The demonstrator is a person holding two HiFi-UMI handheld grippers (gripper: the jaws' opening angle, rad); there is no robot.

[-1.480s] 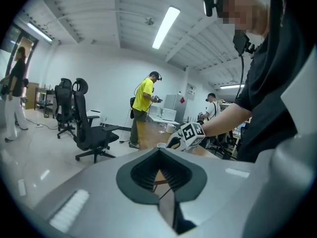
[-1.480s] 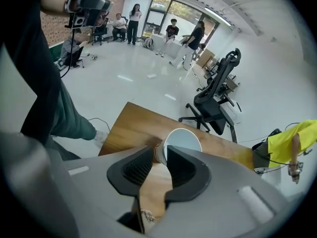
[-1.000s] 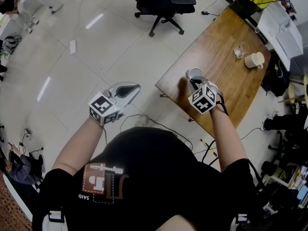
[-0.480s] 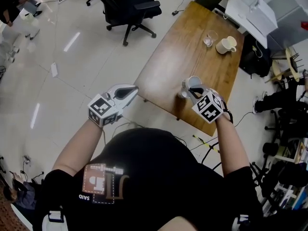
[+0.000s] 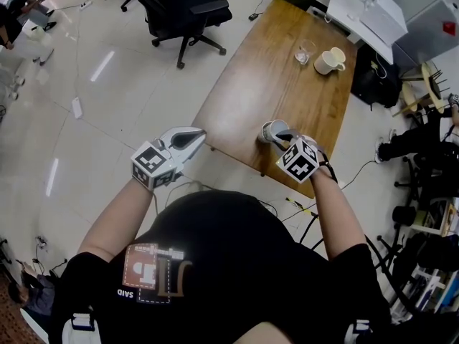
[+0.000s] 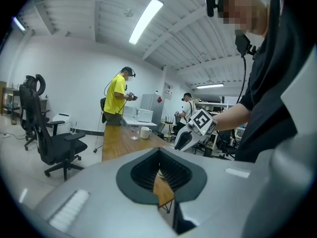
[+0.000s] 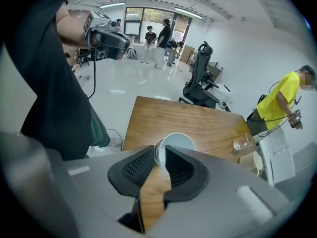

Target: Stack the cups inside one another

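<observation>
A pale grey cup (image 5: 272, 130) (image 7: 174, 144) stands on the wooden table (image 5: 272, 77) close to its near edge. My right gripper (image 5: 283, 136) (image 7: 159, 155) points steeply down over the cup, one jaw inside the rim and one outside. Its jaws are opening and a gap shows beside the cup wall. A clear glass (image 5: 305, 51) (image 7: 242, 143) and a cream mug (image 5: 328, 61) (image 7: 253, 163) stand together at the table's far end. My left gripper (image 5: 199, 135) (image 6: 159, 156) is shut and empty, hovering off the table's near left corner.
A black office chair (image 5: 183, 13) stands on the tiled floor left of the table. A white box (image 5: 362, 9) sits beyond the far end. A person in a yellow shirt (image 7: 282, 103) stands there. Cables and bags lie on the floor at the right.
The head view has swung so more of the table shows. My right gripper and the cup have shifted left and lower, near the table's front edge. The left gripper stays shut.
</observation>
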